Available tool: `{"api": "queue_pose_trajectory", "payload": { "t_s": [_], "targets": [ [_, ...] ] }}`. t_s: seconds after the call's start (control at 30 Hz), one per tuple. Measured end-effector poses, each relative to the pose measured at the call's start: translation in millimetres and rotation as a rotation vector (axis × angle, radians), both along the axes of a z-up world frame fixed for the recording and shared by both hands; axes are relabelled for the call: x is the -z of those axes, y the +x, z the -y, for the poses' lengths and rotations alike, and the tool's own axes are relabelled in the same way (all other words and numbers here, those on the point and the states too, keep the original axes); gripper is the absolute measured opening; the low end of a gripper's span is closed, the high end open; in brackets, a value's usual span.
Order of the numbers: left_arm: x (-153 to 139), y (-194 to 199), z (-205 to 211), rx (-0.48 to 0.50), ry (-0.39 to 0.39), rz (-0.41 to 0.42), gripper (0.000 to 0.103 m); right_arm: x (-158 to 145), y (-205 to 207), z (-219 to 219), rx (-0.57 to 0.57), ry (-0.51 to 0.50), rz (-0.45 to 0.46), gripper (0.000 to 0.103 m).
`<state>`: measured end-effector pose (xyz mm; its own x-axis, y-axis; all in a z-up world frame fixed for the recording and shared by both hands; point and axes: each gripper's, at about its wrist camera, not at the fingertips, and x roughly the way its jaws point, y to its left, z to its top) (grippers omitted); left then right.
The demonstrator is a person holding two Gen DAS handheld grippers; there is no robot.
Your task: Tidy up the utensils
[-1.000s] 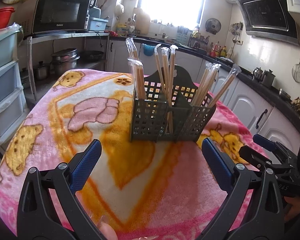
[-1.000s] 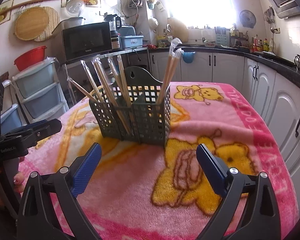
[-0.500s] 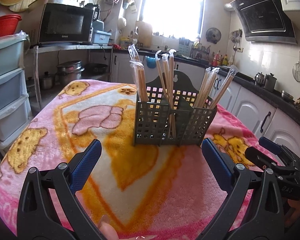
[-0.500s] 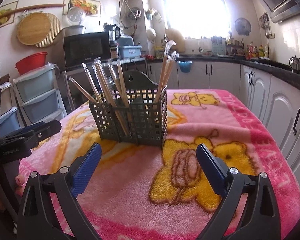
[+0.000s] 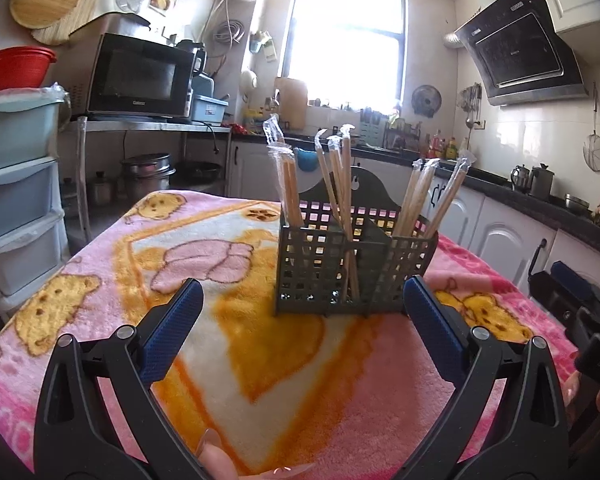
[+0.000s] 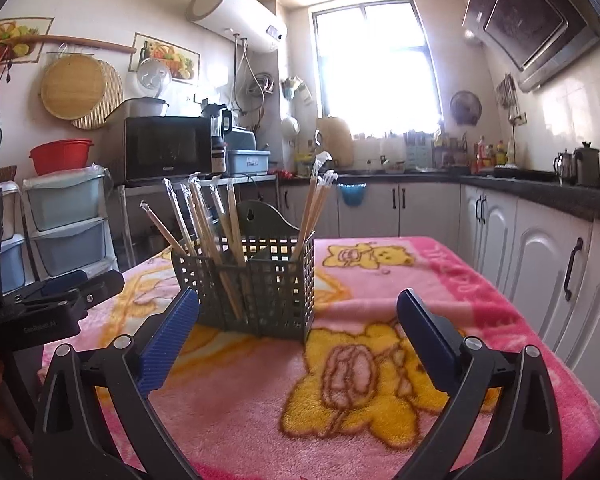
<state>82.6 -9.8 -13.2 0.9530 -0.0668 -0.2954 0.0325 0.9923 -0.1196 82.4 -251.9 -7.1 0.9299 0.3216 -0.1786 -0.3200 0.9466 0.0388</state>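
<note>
Wrapped chopsticks (image 5: 342,184) stand in the green holder (image 5: 352,272), mid-table on the pink blanket (image 5: 100,280). Long axes near upright, tops fanning outward; the right-hand bunch leans right. From your left gripper (image 5: 302,320) the holder sits dead ahead, just beyond the tips. From your right gripper (image 6: 298,334) it's ahead and slightly left, similarly near. I can't call either one nearer. Both sets of fingers are spread wide, grasping nothing. Any pick means coming in from above along the sticks.
</note>
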Motion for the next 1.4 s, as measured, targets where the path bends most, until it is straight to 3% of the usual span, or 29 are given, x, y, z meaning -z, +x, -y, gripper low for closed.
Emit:
{"api": "queue_pose_trajectory", "payload": {
  "t_s": [1.4],
  "targets": [
    [2.2,0.5,-1.4,-0.009,0.006,-0.005,0.093,3.1,-1.7,-1.5,0.017,-0.008,-0.015,0.097]
  ]
}}
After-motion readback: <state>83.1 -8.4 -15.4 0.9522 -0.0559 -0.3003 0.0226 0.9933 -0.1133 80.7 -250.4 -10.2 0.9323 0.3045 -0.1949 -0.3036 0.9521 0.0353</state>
